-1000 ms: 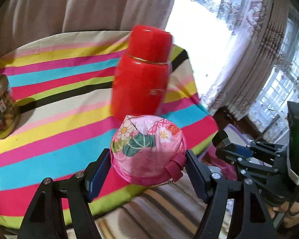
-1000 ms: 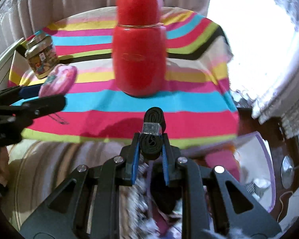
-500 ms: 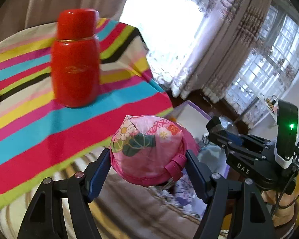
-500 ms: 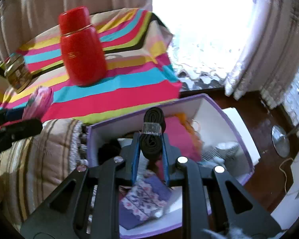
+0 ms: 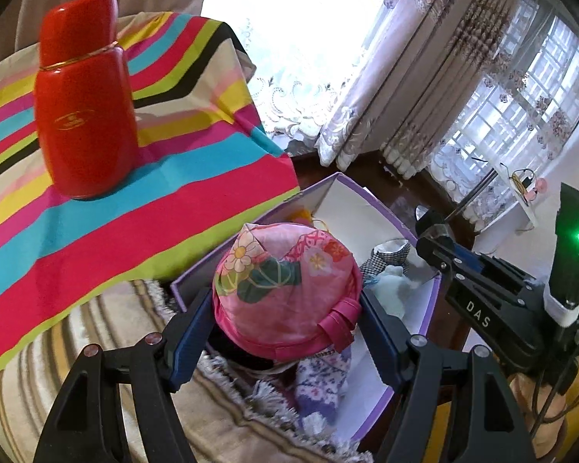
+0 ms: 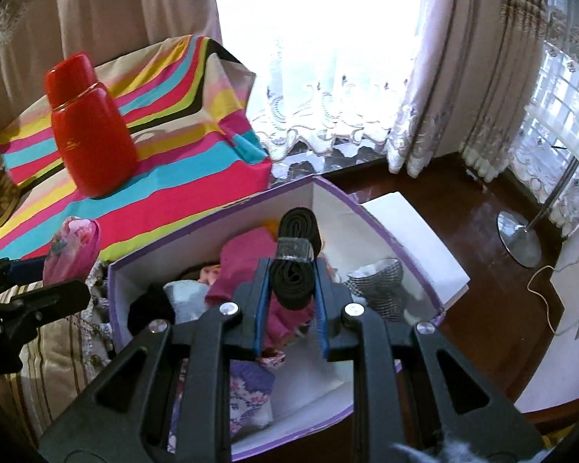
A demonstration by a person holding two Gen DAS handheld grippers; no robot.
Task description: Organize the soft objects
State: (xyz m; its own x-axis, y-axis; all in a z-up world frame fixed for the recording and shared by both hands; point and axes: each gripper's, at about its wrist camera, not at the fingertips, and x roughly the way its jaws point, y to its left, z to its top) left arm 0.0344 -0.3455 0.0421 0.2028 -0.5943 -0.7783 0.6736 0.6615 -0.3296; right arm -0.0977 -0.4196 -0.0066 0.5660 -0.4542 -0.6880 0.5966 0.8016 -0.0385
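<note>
2 grippers grip (above the purple box point(image 6: 351, 208)): left gripper point(image 5: 285, 324) pink pouch point(image 5: 285, 289), right gripper point(image 6: 291, 301) black band point(image 6: 295, 258).

Left jaws, blue pads: pink pouch point(image 5: 285, 293), floral print, white and orange blossoms, green leaves, darker pink trim and strap. Right jaws, blue pads: black band roll point(image 6: 295, 258), clear wrap around middle. Box point(image 6: 370, 216) below: purple rim, white inside. In box: magenta cloth point(image 6: 247, 258), lilac floral cloth point(image 6: 247, 397), black-white checked cloth point(image 6: 378, 285), black item point(image 6: 150, 306). Flask point(image 5: 83, 115): red, gold ring and gold logo. Tabletop cloth point(image 5: 166, 208): stripes in pink, cyan, yellow, lime, black, cream. Curtains point(image 5: 424, 77): pale lilac, patterned.
</note>
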